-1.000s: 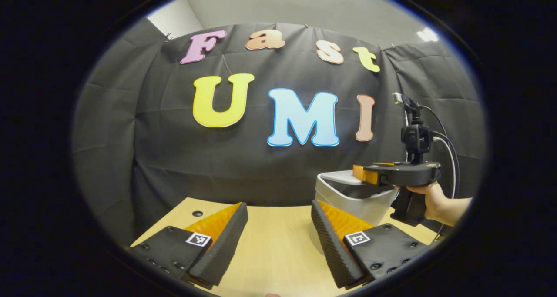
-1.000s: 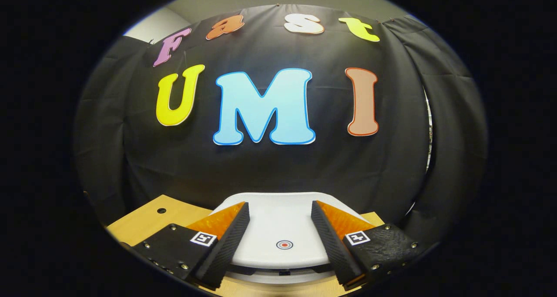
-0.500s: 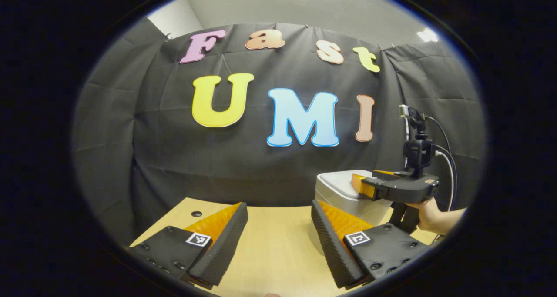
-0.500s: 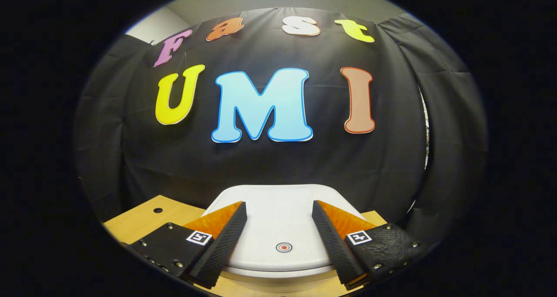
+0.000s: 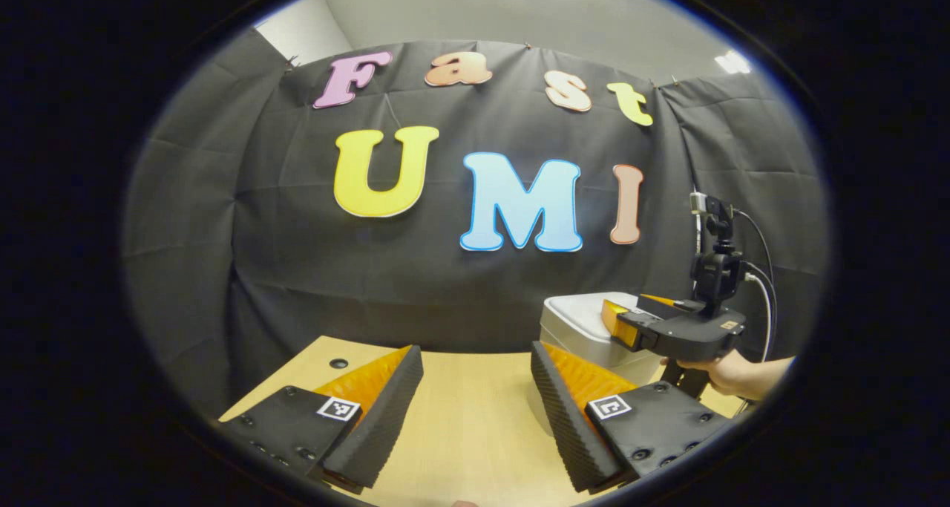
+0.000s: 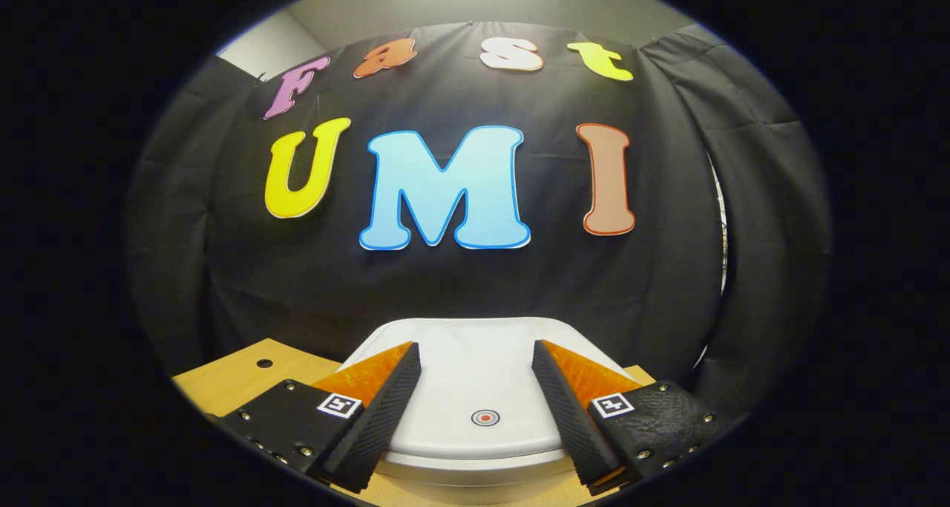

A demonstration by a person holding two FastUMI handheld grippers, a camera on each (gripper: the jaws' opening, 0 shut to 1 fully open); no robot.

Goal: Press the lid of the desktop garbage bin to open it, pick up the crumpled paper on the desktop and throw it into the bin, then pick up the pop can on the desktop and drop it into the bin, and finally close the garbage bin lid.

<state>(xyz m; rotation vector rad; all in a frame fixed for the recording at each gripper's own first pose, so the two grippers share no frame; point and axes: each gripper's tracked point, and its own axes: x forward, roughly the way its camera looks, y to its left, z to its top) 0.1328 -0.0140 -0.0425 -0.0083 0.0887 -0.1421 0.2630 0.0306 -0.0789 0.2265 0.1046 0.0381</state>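
Right now the right gripper (image 6: 475, 396) is hovering low over the closed white plastic lid (image 6: 475, 358) of the desktop garbage bin, with its two fingers standing apart and nothing between them. Whether the fingers are actually touching the lid cannot be told. A small round red-and-white target mark (image 6: 485, 418) is sitting on the lid between the fingers, toward the near edge. Beneath the lid, the pale wooden tabletop (image 6: 230, 377) is showing at the left, with a small dark round hole (image 6: 264, 363) in it.

In the left gripper view, the left gripper (image 5: 475, 403) is hanging above the bare wooden tabletop (image 5: 467, 425), its jaws also spread wide and holding nothing. Off to its right, the white garbage bin (image 5: 575, 329) is standing on the table near the black cloth wall (image 5: 297, 269), lid down. The right gripper (image 5: 620, 321) is reaching over the bin's top from the right, and a hand (image 5: 731, 373) is gripping its handle below the black body.
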